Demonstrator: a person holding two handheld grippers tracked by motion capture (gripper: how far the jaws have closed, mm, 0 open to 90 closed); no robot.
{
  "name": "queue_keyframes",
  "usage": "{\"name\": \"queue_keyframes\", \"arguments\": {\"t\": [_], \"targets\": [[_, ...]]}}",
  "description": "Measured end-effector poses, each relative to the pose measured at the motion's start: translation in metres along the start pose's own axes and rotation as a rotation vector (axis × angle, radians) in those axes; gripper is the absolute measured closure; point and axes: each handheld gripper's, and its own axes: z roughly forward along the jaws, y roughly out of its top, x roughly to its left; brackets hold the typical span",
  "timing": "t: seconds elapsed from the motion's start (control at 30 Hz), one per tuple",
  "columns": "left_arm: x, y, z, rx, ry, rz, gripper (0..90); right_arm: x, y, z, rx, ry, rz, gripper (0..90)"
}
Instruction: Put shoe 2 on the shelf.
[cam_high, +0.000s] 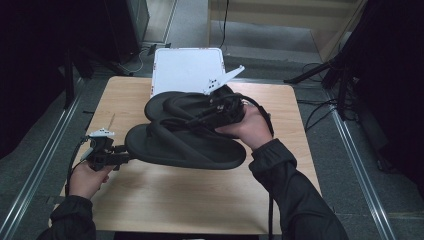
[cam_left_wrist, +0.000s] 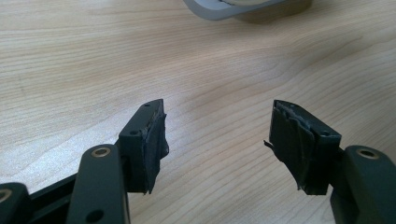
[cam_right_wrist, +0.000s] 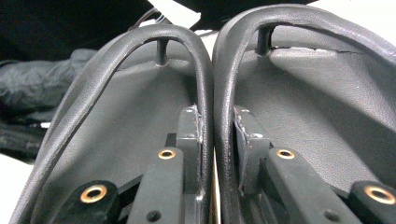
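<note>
A light wooden rectangular table (cam_high: 150, 200) stood on a grey floor (cam_high: 30, 145). A white flat rectangular board (cam_high: 185, 67) lay at its far edge (partly overhanging). Black tripod legs (cam_high: 320, 70) stood beyond the table's right corner.

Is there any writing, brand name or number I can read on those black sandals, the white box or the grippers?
None can be read.
Sandals: plain black, no brand visible.
White box: blank.
Grey plate on the right gripper: small dark dots, no letters.
Table: bare wood grain.
</note>
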Motion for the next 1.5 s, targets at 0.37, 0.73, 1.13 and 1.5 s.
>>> {"name": "queue_keyframes", "arguments": {"t": [0.37, 0.73, 1.13, 1.5], "targets": [[-0.001, 0.000, 0.002, -0.005, -0.007, -0.012, 36.5, -0.026, 0.029, -0.001, -0.010, -0.095, 0.057, 75.9], [-0.002, 0.001, 0.002, 0.003, -0.015, 0.007, 36.5, -0.067, 0.045, 0.002, -0.068, -0.254, 0.197, 76.2], [-0.003, 0.001, 0.004, 0.009, -0.025, 0.010, 36.5, -0.107, 0.062, 0.005, -0.134, -0.495, 0.391, 76.1], [-0.006, 0.002, 0.005, 0.010, -0.043, 0.022, 36.4, -0.127, 0.079, 0.019, -0.178, -0.701, 0.546, 76.0]]}}
